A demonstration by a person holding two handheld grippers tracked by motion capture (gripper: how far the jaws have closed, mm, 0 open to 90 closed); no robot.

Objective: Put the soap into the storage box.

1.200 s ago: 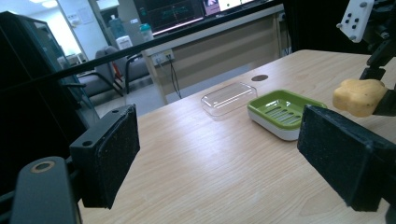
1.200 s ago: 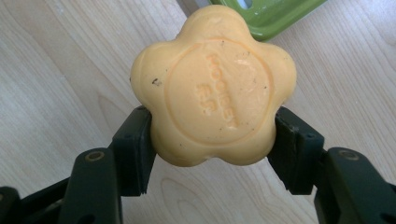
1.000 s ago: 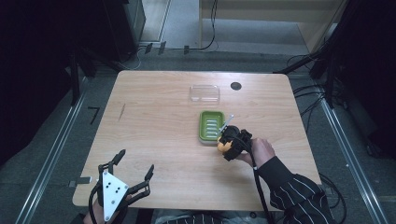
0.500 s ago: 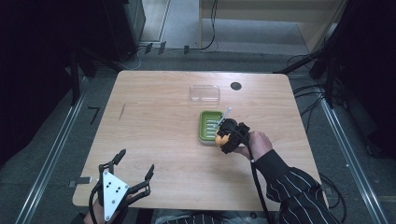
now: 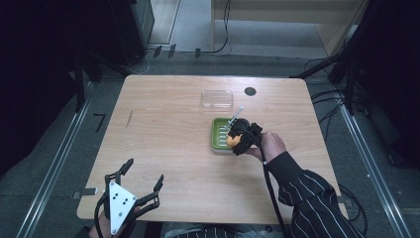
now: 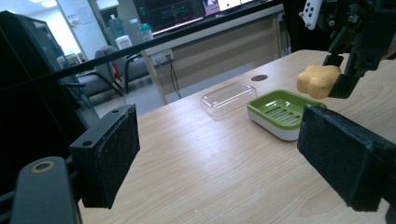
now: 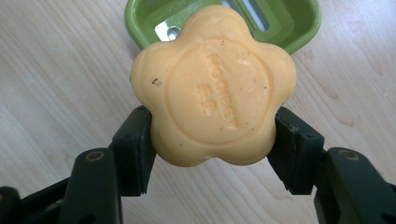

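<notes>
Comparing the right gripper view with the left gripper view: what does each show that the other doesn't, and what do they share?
Right gripper view alone: the embossed lettering on the flower-shaped soap, with the right gripper jaws clamped on its sides.

Left gripper view alone: the clear lid beside the dish, the table's cable hole, the left gripper jaws wide open, and a room behind.

Both: the soap, the green soap dish and the wooden table.

Left tongs (image 5: 143, 184) black, thin curved prongs, grey three-cornered plate (image 5: 119, 203) on top with small dark dots, flat black textured pads (image 6: 113, 151), round screw holes, right tongs (image 7: 212, 158) black, black cable (image 5: 271, 191), dark white-pinstriped sleeve (image 5: 314, 198)
</notes>
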